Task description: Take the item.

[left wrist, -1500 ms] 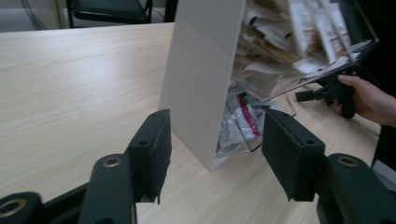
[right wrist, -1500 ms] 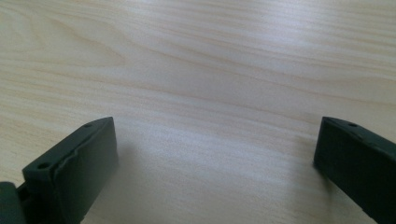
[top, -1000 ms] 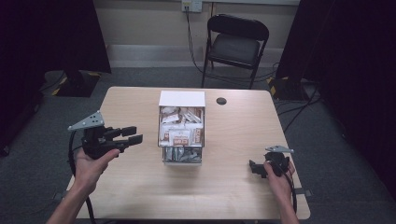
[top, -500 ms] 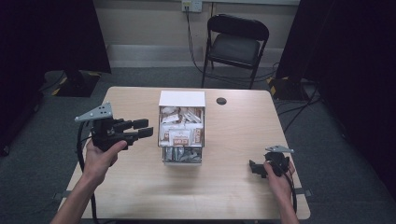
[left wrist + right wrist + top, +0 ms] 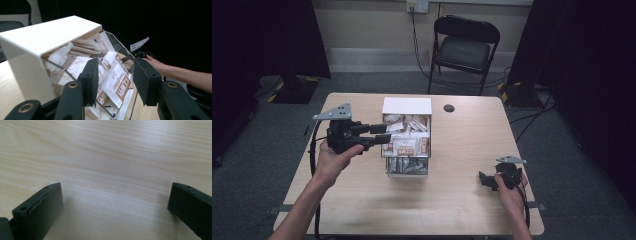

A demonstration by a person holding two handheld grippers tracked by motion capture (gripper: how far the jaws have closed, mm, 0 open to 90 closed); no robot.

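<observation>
The wooden table (image 5: 362, 210) fills the middle of the high view. At its centre stands a box (image 5: 407, 106) with a white top and clear walls, full of paper packets (image 5: 117, 82). At nine o'clock from the box, the left gripper (image 5: 384, 135) hangs at its edge, jaws spread. At four o'clock, the right gripper (image 5: 482, 180) rests on the table, jaws spread wide.

Mid-table on the pale wooden table (image 5: 362, 205): a white-topped, clear-fronted box (image 5: 407, 106) with paper sachets (image 5: 404, 145) inside. Just left of it, jaws reaching its side: the black left gripper (image 5: 382, 135) (image 5: 115, 80). Well apart at the near right, resting on the tabletop: the black right gripper (image 5: 486, 180) (image 5: 115, 207). Right of the box's far end: a small dark round disc (image 5: 449, 108). Behind the table (on the floor): a dark folding chair (image 5: 464, 47).
</observation>
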